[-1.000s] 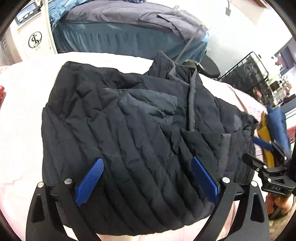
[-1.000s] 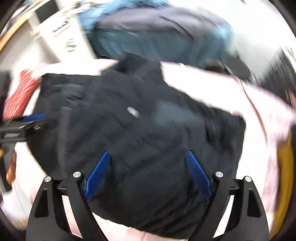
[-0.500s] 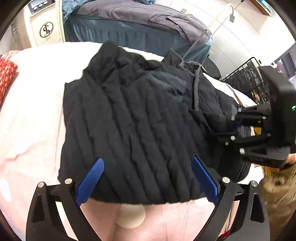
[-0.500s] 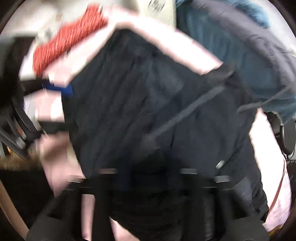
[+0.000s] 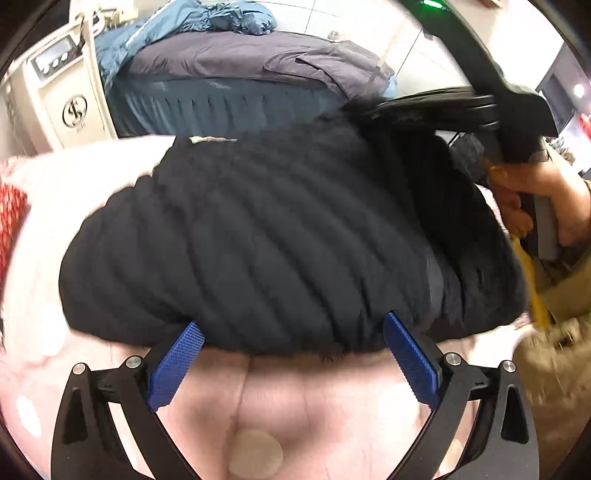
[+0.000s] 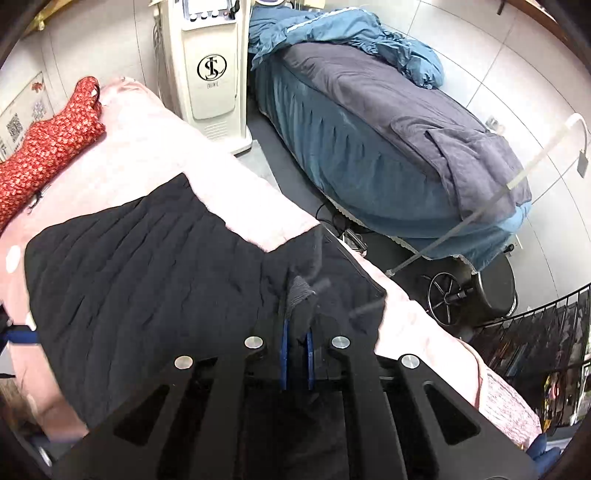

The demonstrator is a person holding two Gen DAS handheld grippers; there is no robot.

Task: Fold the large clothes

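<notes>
Right gripper pinches a thin jacket edge; left gripper gapes, empty. Risk: slippery fabric slips free, collapsing the fold.

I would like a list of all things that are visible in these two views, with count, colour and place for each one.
jacket: one, black, quilted, on the pink cover
pink cover: one, pink, under the jacket
red garment: one, red patterned, at the far left end of the pink cover
machine: one, cream with a round logo, on the floor between the two beds
bed: one, blue skirt with grey blanket, behind the pink cover
blue quilt: one, blue, bunched at the far end of the bed
wire rack: one, black, at right on the floor
left gripper: one, black with blue pads, open at the jacket's near edge
right gripper: one, black with blue pads, shut on a fold of the jacket
hand: one, holding the right gripper's handle
</notes>
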